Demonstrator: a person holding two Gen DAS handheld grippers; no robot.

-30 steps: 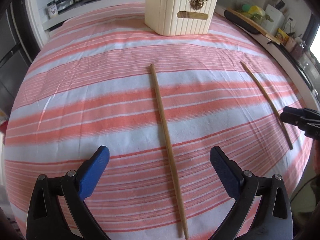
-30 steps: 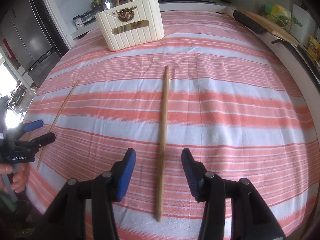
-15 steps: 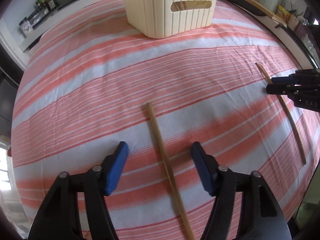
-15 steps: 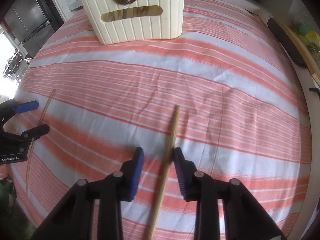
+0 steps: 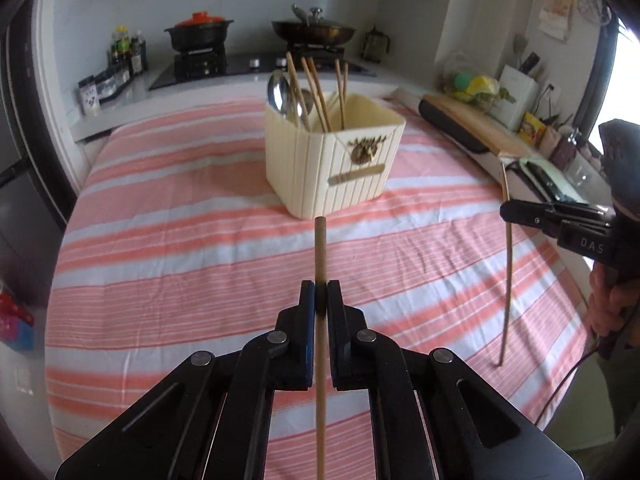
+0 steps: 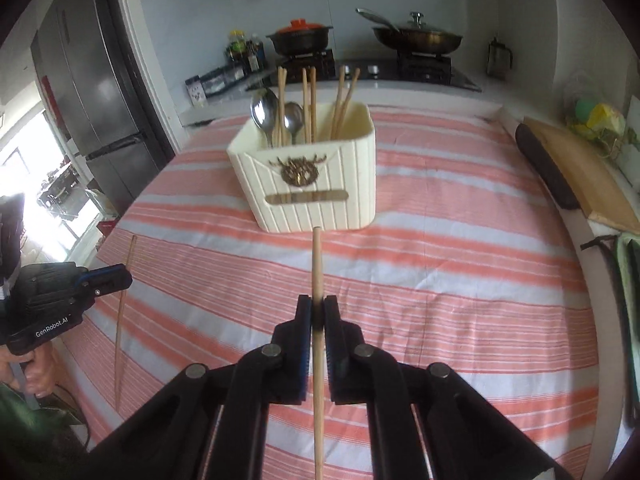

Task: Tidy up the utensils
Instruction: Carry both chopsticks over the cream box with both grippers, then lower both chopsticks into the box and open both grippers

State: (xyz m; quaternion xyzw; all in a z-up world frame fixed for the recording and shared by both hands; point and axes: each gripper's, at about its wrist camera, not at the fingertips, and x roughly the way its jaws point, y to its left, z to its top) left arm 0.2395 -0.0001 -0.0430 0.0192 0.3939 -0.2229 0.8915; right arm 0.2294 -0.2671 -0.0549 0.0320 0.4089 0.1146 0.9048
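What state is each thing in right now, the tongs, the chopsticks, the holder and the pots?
Left tongs: shut on a wooden chopstick.
Right tongs: shut on another wooden chopstick.
Cream ribbed utensil holder: upright, holding spoons and chopsticks.
Black pot with orange lid: lidded.
Metal pan: lidded.

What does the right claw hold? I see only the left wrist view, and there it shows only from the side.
Observer: In the right wrist view, the right claw is shut on a chopstick, which is clamped between both blue pads.
Operator: Where does its tip point?
Observer: Toward the front wall of the cream holder, under the gold emblem. It is not over the rim.
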